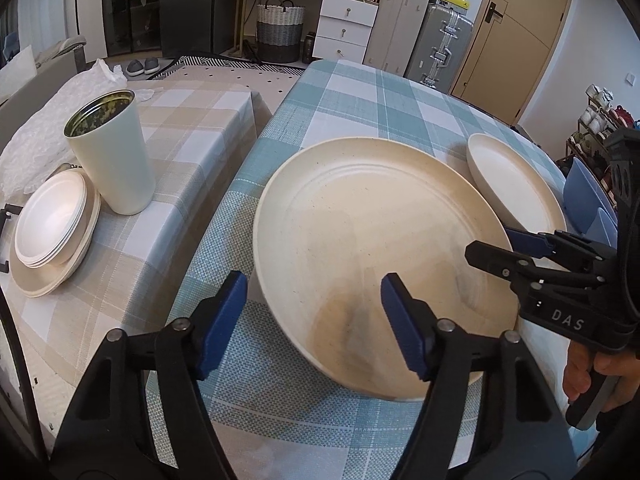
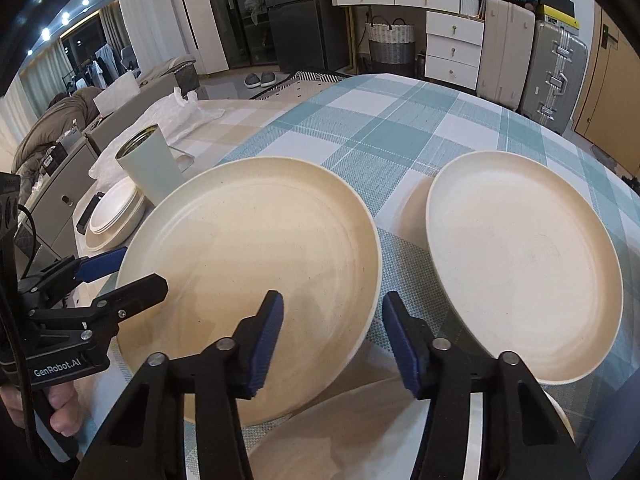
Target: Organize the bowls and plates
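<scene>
A large cream plate (image 1: 380, 248) (image 2: 248, 272) lies flat on the teal-checked table (image 1: 360, 100). My left gripper (image 1: 314, 320) straddles its near left rim, one blue pad outside the rim and one over the plate, with a gap on both sides. My right gripper (image 2: 334, 336) straddles the plate's right rim the same way, its pads clear of it. Each gripper also shows in the other's view: the right gripper (image 1: 496, 246) at the plate's right edge, the left gripper (image 2: 136, 270) at its left edge. A smaller cream plate (image 2: 520, 264) (image 1: 512, 184) lies to the right.
On the lower beige-checked table (image 1: 192, 128) to the left stand a stack of white bowls on plates (image 1: 52, 224) and a pale tumbler (image 1: 112, 156). Another cream dish (image 2: 340, 432) sits under my right gripper at the near edge. Suitcases and drawers stand beyond the table.
</scene>
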`<state>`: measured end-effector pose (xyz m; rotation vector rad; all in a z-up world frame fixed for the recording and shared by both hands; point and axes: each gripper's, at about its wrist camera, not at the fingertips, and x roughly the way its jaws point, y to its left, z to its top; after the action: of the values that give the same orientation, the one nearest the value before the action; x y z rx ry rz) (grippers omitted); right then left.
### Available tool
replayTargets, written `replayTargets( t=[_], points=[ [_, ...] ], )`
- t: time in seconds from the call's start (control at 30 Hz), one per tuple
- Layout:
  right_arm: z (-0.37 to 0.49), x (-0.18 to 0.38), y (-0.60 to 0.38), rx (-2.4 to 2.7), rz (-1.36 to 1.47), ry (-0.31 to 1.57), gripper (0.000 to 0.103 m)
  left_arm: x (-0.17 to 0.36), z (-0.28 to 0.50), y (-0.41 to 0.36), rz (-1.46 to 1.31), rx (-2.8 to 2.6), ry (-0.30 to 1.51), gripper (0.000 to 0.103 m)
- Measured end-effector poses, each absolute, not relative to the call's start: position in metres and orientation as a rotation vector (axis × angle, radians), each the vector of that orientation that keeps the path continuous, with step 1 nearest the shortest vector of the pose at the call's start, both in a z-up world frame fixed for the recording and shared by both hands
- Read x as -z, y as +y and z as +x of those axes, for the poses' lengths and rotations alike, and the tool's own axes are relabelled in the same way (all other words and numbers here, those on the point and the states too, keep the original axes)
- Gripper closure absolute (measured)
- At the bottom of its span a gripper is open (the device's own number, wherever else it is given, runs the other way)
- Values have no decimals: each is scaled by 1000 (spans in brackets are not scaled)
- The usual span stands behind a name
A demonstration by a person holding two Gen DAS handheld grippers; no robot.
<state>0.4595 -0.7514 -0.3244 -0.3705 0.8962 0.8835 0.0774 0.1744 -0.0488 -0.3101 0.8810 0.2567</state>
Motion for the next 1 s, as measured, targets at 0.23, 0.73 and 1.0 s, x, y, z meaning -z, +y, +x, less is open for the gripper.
replayTargets(
  t=[0.23, 0.73, 1.0],
  points=[
    [463, 326, -754, -857, -370, 888, 71, 51, 78, 175, -299, -282, 889, 62],
    [459, 321, -757, -816, -390, 843, 85, 49, 76, 182, -280, -324, 882, 82],
    [453, 310, -761, -814, -392, 802, 85, 39, 72, 178, -269, -324, 855, 82]
  ],
)
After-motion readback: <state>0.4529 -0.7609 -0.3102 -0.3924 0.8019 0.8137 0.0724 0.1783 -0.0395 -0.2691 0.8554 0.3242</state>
